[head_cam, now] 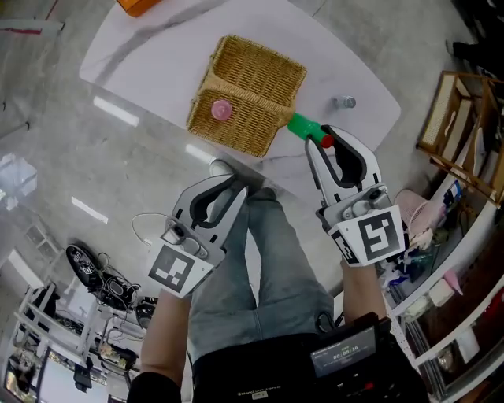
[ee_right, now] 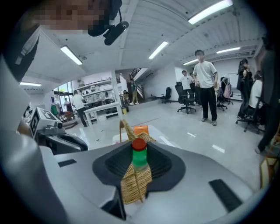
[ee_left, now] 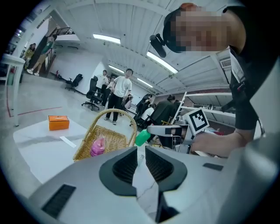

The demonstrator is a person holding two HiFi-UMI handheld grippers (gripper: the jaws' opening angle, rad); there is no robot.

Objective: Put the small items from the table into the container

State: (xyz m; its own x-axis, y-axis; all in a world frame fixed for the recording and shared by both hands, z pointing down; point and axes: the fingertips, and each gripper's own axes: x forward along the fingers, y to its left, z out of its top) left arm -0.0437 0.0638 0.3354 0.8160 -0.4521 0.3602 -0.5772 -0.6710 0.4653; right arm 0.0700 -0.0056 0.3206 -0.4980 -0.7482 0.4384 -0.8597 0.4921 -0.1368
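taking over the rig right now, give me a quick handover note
Left gripper: empty, jaws slightly apart, near the table's front edge.
Right gripper: shut on a green bottle with a red cap, by the wicker basket's near right corner, not yet inside.
Done: a pink item lies in the basket's nearer compartment.
Left: drop the bottle in, then fetch the small silvery item on the white table, right of the basket. An orange box at the far edge may count too.
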